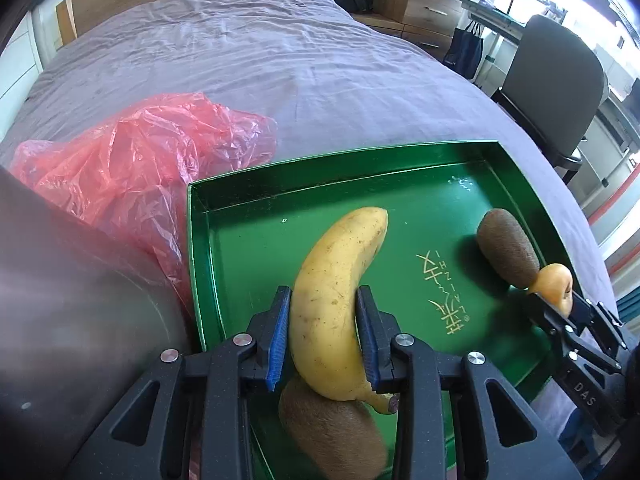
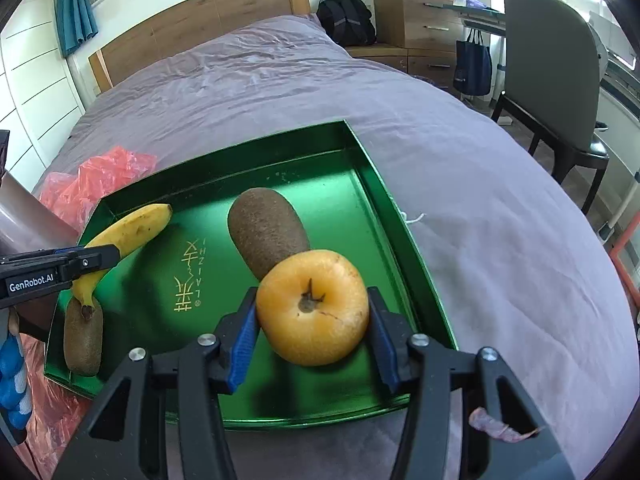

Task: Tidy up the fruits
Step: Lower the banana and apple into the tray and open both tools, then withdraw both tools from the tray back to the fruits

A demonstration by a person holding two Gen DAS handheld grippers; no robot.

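Note:
A green tray (image 1: 224,248) (image 2: 372,168) lies on the purple bed. My left gripper (image 1: 323,312) is shut on a yellow banana (image 1: 336,280) (image 2: 132,228), holding it just above the tray's left part, its stem over a brown kiwi (image 1: 332,432) (image 2: 82,340) that lies at the near left corner. My right gripper (image 2: 312,320) (image 1: 560,300) is shut on a round orange-yellow fruit (image 2: 316,308) (image 1: 554,284), stem toward the camera, above the tray's near right part. A second kiwi (image 2: 266,232) (image 1: 508,246) lies in the tray just behind that fruit.
A crumpled red plastic bag (image 1: 140,172) (image 2: 96,184) lies on the bed left of the tray. A grey chair (image 2: 556,92), a wooden dresser (image 2: 416,20) and a black backpack (image 2: 346,16) stand beyond the bed's right side. A small peel scrap (image 2: 496,426) lies near the front.

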